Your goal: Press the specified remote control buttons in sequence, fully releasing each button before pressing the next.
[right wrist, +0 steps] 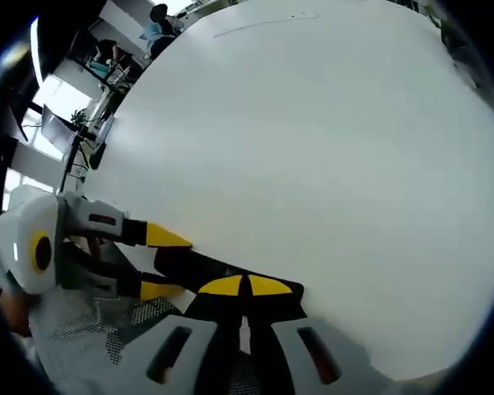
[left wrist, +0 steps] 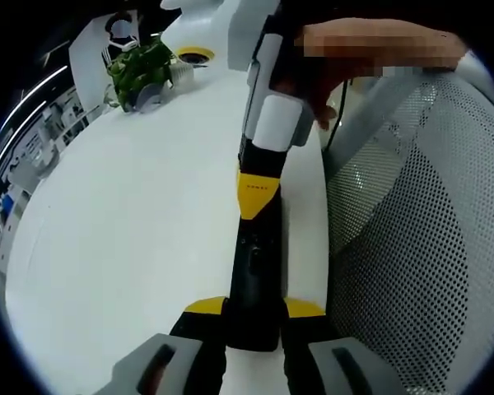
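Note:
A long black remote control (left wrist: 255, 263) lies lengthwise over the white table's edge, and my left gripper (left wrist: 253, 309) is shut on its near end, yellow tips on either side. My right gripper (left wrist: 255, 197) comes down from above, held by a hand. It is shut, and its yellow tip rests on the remote's upper face near the far end. In the right gripper view my right gripper (right wrist: 247, 285) shows its two yellow tips pressed together over the remote (right wrist: 206, 265). There the left gripper (right wrist: 166, 263) reaches in from the left and clamps the remote. The buttons are too dark to read.
The white table (left wrist: 140, 214) stretches away to the left. A green potted plant (left wrist: 140, 70) and a yellow-rimmed white object (left wrist: 195, 56) stand at its far end. A mesh chair back (left wrist: 420, 230) is close on the right. People and desks (right wrist: 152, 29) sit far off.

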### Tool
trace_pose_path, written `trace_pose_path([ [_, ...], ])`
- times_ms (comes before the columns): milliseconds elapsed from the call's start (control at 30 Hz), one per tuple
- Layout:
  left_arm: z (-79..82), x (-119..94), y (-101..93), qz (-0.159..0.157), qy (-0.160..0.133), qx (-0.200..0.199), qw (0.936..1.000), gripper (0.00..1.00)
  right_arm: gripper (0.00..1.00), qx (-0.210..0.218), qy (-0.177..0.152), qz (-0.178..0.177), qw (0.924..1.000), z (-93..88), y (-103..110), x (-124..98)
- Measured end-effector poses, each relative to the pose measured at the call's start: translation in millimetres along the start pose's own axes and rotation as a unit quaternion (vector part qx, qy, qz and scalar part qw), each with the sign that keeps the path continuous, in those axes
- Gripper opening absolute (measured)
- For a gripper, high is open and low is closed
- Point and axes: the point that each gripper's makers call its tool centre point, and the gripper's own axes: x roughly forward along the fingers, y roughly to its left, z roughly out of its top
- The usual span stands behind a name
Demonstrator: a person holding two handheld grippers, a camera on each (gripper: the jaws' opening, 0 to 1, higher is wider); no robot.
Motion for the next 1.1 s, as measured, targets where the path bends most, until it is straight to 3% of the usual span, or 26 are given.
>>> trace_pose_path([
  [100, 0.0, 0, 0.3, 0.0, 0.0, 0.0, 1.0, 0.25, 0.0, -0.023, 0.0, -0.011, 0.9997, 0.6, 1, 0],
  [500, 0.2, 0, 0.7, 0.003, -0.002, -0.003, 1.0, 0.25, 0.0, -0.019, 0.007, -0.004, 0.9998, 1.4, 0, -1],
  [700, 0.3, 0, 0.5, 0.003, -0.004, -0.003, 1.0, 0.25, 0.0, -0.061, 0.017, -0.013, 0.9979, 0.3, 3, -1],
  [1100, 0.2, 0, -0.1, 0.004, -0.006, -0.007, 1.0, 0.25, 0.0, -0.038, 0.035, 0.024, 0.9984, -6.3, 14, -3],
])
